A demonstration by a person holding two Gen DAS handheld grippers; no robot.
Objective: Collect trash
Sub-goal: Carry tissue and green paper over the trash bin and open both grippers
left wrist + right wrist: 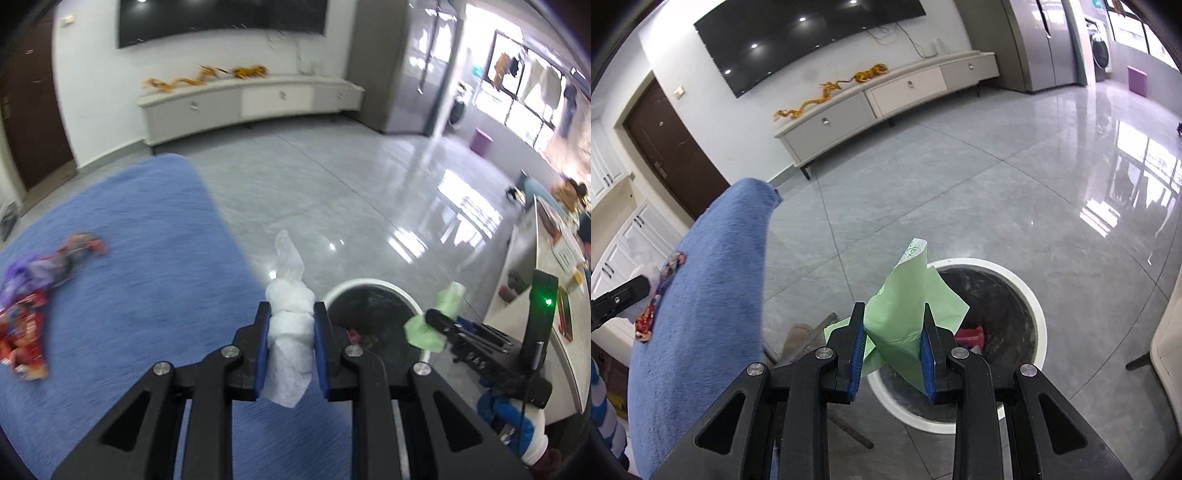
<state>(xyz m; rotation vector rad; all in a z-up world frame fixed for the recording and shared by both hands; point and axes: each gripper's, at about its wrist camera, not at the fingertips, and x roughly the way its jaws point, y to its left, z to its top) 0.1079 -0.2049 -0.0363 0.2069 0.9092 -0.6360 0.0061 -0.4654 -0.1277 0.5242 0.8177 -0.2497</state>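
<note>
The left gripper (291, 317) pinched a white tissue (289, 325) at the blue desk's (147, 295) right edge, beside the bin (1030, 295), ready to drop. The right gripper (893, 325) clamped green paper (912, 295) over the bin's near rim, while wrappers (33, 295), apparently snack packets, waited far left.

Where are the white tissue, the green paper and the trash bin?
white tissue (290, 317), left wrist view, its pinched middle.
green paper (905, 314), right wrist view, its centre fold.
trash bin (1036, 310), right wrist view, its white rim.
</note>
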